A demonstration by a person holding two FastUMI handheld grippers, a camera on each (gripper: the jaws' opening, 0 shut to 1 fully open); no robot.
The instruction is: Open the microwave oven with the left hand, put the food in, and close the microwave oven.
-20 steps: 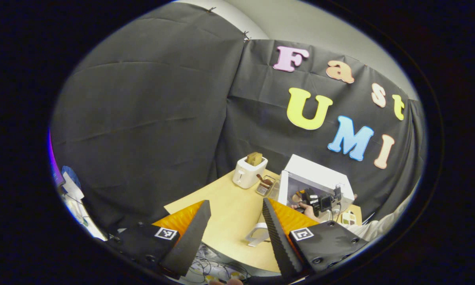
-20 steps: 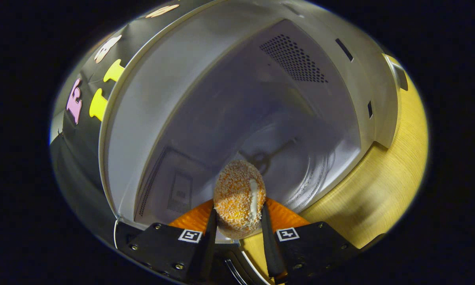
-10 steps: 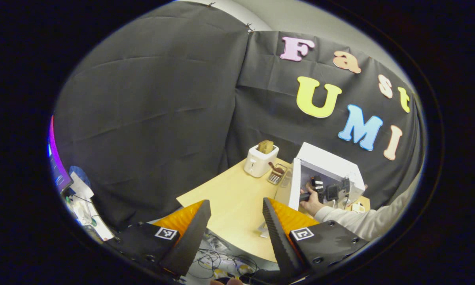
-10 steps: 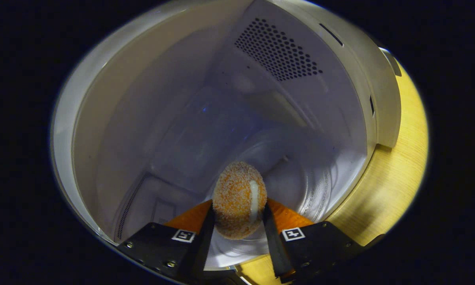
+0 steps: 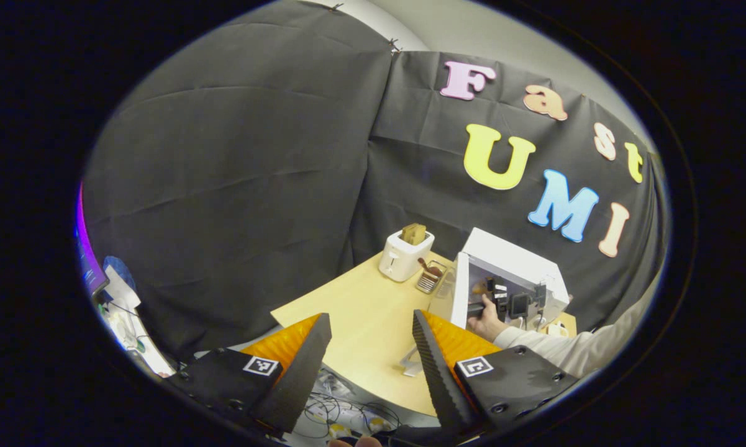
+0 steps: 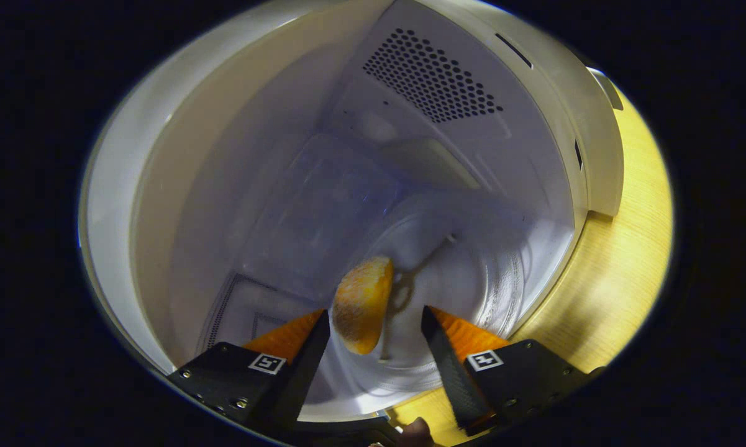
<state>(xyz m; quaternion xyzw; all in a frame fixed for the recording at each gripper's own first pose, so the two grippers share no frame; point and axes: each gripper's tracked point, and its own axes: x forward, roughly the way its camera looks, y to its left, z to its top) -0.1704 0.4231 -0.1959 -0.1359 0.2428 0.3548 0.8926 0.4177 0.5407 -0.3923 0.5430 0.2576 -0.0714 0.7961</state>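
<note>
So the microwave oven (image 6: 161, 186) is wide open and my right gripper (image 6: 376, 335) is inside with its fingers spread apart, the breaded croquette (image 6: 360, 304) loose between them over the glass turntable (image 6: 472, 298). Left gripper (image 5: 369, 357) hangs open, well back over the table (image 5: 360, 310). Next I reckon: pull out, shut the door.

Black cloth wall (image 5: 236, 161), pale wooden table (image 5: 360, 323), white toaster (image 5: 404, 256), cables beneath (image 5: 341, 413)

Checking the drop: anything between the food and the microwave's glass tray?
Nothing visible. The food sits between the open fingers of the right hand-held gripper, inside the microwave cavity, right over the glass tray. Contact with the tray can't be told: it's blurred.
</note>
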